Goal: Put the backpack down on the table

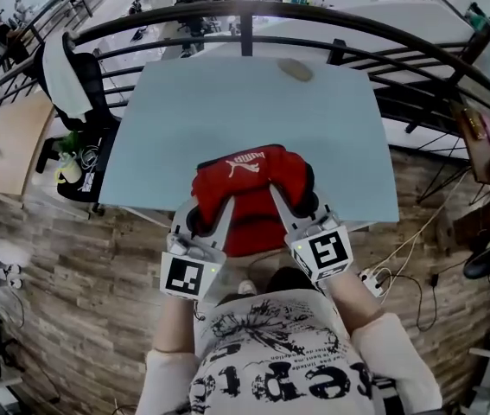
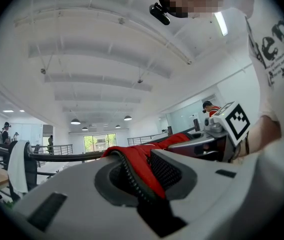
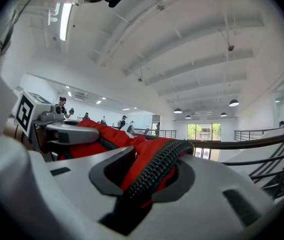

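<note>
A red backpack (image 1: 249, 173) with a white logo and black trim hangs between my two grippers at the near edge of the light blue table (image 1: 227, 111). Its top lies over the tabletop; its lower part is in front of the edge. My left gripper (image 1: 203, 214) is shut on the backpack's left side. In the left gripper view the jaws (image 2: 139, 181) pinch red fabric with a black zip edge (image 2: 131, 176). My right gripper (image 1: 292, 199) is shut on the right side. Its own view shows the jaws (image 3: 149, 181) closed on red fabric and a black ribbed strap (image 3: 157, 171).
A small flat oval thing (image 1: 295, 69) lies near the table's far edge. A black curved railing (image 1: 253, 11) runs behind the table. A chair draped with white cloth (image 1: 67, 76) stands at the left. A power strip (image 1: 370, 277) and cables lie on the wooden floor at the right.
</note>
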Tool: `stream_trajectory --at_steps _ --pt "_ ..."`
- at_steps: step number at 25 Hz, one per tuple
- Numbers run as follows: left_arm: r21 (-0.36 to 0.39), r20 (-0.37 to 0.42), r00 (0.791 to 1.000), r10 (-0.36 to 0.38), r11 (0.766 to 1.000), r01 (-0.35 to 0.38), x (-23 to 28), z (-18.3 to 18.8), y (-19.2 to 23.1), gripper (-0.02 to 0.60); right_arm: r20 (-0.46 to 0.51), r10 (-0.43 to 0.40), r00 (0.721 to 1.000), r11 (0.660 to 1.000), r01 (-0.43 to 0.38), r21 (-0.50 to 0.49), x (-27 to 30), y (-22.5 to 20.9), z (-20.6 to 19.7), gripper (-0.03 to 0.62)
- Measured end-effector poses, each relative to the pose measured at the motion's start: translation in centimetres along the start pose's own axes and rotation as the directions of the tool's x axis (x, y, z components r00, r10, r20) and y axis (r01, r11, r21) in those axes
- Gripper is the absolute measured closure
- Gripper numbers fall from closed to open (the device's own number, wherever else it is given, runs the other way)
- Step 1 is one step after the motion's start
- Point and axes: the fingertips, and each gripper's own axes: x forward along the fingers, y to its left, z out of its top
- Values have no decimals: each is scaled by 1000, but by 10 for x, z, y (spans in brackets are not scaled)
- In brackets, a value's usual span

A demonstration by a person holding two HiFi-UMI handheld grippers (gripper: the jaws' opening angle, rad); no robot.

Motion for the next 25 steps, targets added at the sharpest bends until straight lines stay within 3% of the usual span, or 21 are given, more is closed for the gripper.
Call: stream_trajectory --at_steps 16,25 --pt "-14 1 999 32 999 -32 166 -20 104 509 12 24 1000 1000 -24 -7 151 -126 -15 503" --pt "-10 19 999 -41 999 41 268 -21 169 509 -8 -51 999 998 50 -37 237 -201 -11 502"
